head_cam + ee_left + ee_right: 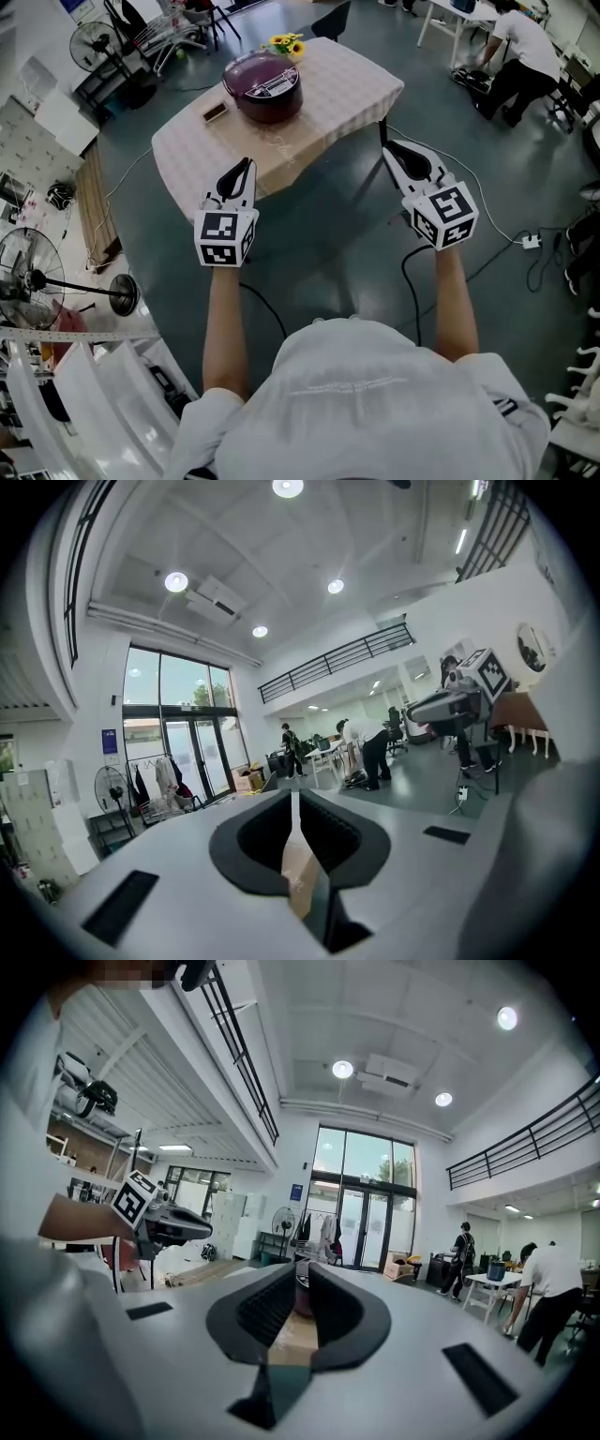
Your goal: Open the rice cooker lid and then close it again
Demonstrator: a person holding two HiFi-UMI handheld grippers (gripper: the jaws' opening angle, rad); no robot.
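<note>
Head view puts the rice cooker (263, 86) at twelve o'clock on the counter (347, 89), lid down. The left claw (246, 165) and right claw (388, 148) are pressed together, empty and well short of it, so opening seems not yet begun.

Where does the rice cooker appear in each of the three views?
Head view: the rice cooker stands on the table, top centre.
Left gripper view: not in it; only the tablecloth shows between the jaws.
Right gripper view: a dark red sliver of the rice cooker shows between the jaws, low centre.
Shared landmark: the standing fan.
</note>
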